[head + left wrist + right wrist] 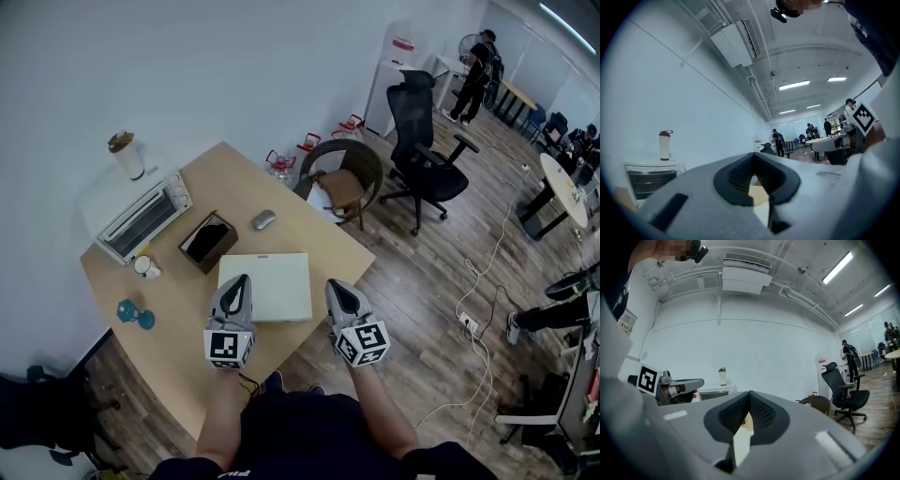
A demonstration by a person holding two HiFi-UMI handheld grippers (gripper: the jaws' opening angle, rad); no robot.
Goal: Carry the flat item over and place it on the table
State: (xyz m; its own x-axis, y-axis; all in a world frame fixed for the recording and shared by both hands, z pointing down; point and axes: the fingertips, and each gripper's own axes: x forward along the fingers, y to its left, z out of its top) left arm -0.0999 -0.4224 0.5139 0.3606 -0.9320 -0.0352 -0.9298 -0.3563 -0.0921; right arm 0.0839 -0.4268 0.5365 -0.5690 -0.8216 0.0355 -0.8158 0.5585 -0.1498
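The flat item (pixel 267 286) is a pale, square slab. It lies on the wooden table (pixel 178 319), close to the near edge. My left gripper (pixel 242 279) reaches over the slab's near left corner, and my right gripper (pixel 335 284) sits just off its near right corner. In the left gripper view the left gripper's (pixel 753 157) black pads meet at the tips, and the flat item (pixel 761 211) shows pale through the slit behind them. The right gripper (pixel 749 394) looks the same, pads together, with the flat item (pixel 740 444) below. Neither gripper visibly pinches anything.
On the table stand a toaster oven (pixel 141 214) with a tumbler (pixel 127 155) on top, a dark open box (pixel 208 239), a mouse (pixel 263 219), a mug (pixel 145 267) and a blue object (pixel 136 314). Beyond are a wicker chair (pixel 342 178), a black office chair (pixel 427 169) and floor cables (pixel 483 281).
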